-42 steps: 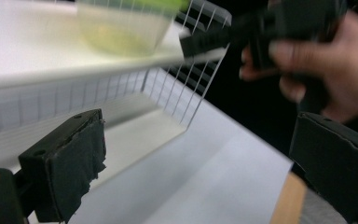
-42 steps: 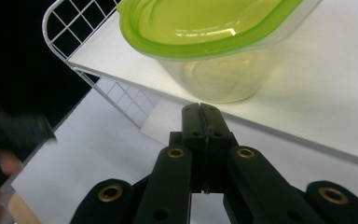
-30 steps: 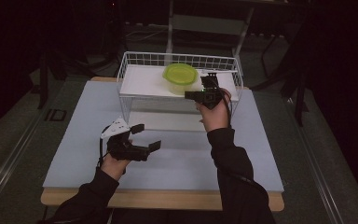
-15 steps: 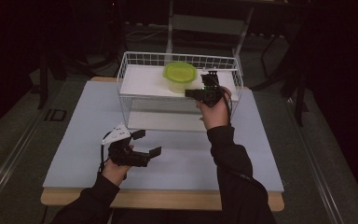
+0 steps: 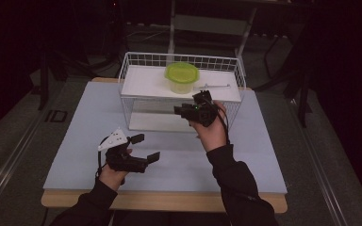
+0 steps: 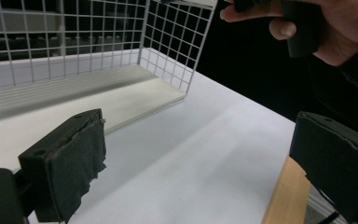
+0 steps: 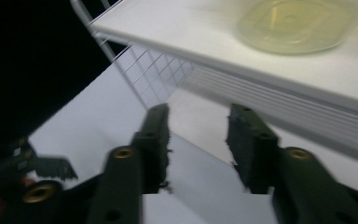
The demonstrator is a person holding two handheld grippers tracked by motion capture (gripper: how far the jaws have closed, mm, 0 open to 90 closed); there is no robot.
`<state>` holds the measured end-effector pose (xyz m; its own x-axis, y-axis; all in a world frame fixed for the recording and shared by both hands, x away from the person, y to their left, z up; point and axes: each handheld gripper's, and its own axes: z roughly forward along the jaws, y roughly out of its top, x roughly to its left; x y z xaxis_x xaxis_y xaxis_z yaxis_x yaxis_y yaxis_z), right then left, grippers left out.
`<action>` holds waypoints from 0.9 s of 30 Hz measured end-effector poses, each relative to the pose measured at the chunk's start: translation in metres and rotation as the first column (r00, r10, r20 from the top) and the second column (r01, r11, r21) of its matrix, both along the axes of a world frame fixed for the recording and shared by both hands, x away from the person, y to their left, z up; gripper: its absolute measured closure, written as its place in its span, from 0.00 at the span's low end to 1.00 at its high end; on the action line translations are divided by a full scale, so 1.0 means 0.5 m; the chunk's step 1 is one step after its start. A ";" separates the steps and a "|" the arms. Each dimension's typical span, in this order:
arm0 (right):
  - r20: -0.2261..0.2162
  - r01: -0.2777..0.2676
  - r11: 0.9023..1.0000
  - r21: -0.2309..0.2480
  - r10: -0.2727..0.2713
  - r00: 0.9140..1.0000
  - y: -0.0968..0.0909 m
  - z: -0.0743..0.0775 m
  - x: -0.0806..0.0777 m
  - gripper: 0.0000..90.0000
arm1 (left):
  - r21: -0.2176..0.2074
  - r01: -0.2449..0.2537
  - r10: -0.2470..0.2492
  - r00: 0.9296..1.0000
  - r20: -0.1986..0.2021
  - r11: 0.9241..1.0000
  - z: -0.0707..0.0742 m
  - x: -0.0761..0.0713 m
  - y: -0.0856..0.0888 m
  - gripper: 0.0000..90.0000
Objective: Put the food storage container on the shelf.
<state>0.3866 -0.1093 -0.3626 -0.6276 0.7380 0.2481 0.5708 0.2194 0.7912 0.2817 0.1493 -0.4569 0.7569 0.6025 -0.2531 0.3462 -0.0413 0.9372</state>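
Note:
A green-lidded tub (image 5: 182, 77) stands on the white top shelf (image 5: 146, 84) of a wire rack (image 5: 132, 63); it appears blurred as the tub (image 7: 291, 24) in the right gripper view. My right gripper (image 5: 183, 111) hangs in front of the rack, just below shelf height. Its jaws have just been opening, and the right gripper (image 7: 199, 116) stands open with nothing between the pads. My left gripper (image 5: 146, 148) rests low over the table's front left. Seen in its own view, the left gripper (image 6: 200, 154) is wide open and empty.
A thin white stick (image 5: 212, 86) lies on the shelf right of the tub. The pale blue table top (image 5: 264, 155) ends at a wooden front edge (image 5: 169, 200). The right hand (image 6: 335, 32) shows at the top of the left gripper view.
My right hand has drawn back from the shelf, toward the person and slightly down, and its jaws have parted. The left hand has barely shifted.

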 end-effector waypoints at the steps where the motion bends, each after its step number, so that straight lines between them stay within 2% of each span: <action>1: 0.016 -0.007 1.000 -0.004 0.007 1.000 -0.002 -0.001 -0.009 0.56 | 0.005 0.002 -0.002 1.000 0.007 1.000 0.001 -0.001 0.002 0.05; 5: 0.053 -0.044 0.999 0.006 0.043 0.998 -0.014 -0.007 -0.041 0.39 | 0.011 0.031 -0.031 0.999 0.013 0.999 0.005 -0.006 0.008 0.05; 7: 0.074 -0.077 0.997 -0.001 0.077 0.994 -0.022 -0.014 -0.055 0.33 | 0.034 0.047 -0.048 0.998 0.026 0.998 0.007 -0.010 0.009 0.05; 9: 0.087 -0.100 0.995 0.008 0.099 0.991 -0.032 -0.022 -0.068 0.29 | 0.057 0.042 -0.044 0.998 0.045 0.998 0.009 -0.014 0.010 0.05; 12: 0.096 -0.116 0.993 0.017 0.114 0.989 -0.044 -0.036 -0.083 0.23 | 0.054 0.060 -0.062 0.998 0.026 0.997 0.010 -0.017 0.014 0.05; 14: 0.103 -0.143 0.990 -0.003 0.142 0.984 -0.053 -0.045 -0.091 0.23 | 0.059 0.072 -0.073 0.997 0.018 0.996 0.008 -0.021 0.017 0.05; 17: 0.108 -0.132 0.991 -0.002 0.131 0.985 -0.062 -0.054 -0.099 0.23 | 0.061 0.087 -0.088 0.996 0.000 0.994 0.001 -0.026 0.018 0.04; 19: 0.106 -0.128 0.992 -0.022 0.130 0.986 -0.073 -0.071 -0.110 0.24 | 0.060 0.091 -0.091 0.996 -0.003 0.994 -0.002 -0.027 0.017 0.04; 27: 0.083 -0.139 0.989 -0.048 0.143 0.986 -0.104 -0.128 -0.150 0.23 | 0.072 0.118 -0.117 0.993 -0.018 0.990 -0.010 -0.032 0.007 0.04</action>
<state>0.3114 -0.1612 -0.4267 -0.7436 0.6492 0.1599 0.4625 0.3267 0.8242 0.2657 0.1530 -0.4618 0.8206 0.5264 -0.2226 0.3476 -0.1506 0.9255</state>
